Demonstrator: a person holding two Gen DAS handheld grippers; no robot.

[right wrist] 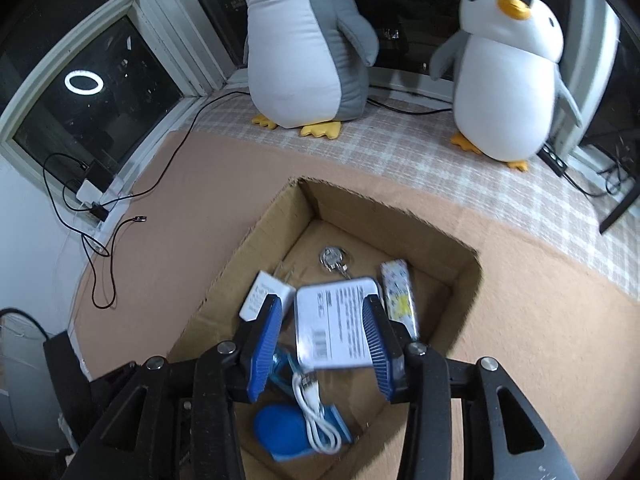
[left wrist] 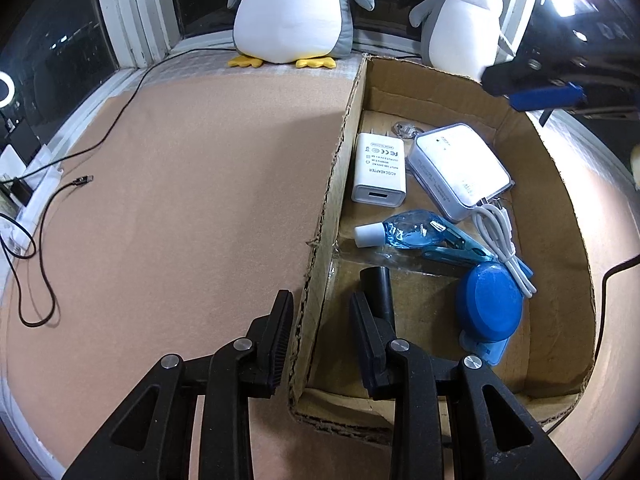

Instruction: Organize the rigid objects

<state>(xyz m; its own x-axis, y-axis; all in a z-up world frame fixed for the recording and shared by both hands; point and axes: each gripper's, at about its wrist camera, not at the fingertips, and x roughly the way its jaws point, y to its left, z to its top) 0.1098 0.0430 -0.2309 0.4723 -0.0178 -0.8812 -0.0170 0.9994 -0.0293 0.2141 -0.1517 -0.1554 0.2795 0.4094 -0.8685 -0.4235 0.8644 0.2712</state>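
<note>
The left gripper (left wrist: 318,322), black-padded, stands spread and empty astride the near-left wall of the shallow brown cardboard box (left wrist: 334,184), and the blue-padded right gripper (right wrist: 325,344) hangs released above the box with nothing between its jaws. Inside lie the white wall charger (left wrist: 379,170), the white rounded-square power bank (left wrist: 460,170) with its coiled white cable (left wrist: 500,240), a clear blue bottle (left wrist: 404,231), a round blue lidded case (left wrist: 490,306), a black tube (left wrist: 378,290), a small patterned box (right wrist: 398,298) and some metal keys (right wrist: 334,260). With only a black cable (left wrist: 44,240) left on the tan mat (left wrist: 180,180), the sorting looks nearly finished.
</note>
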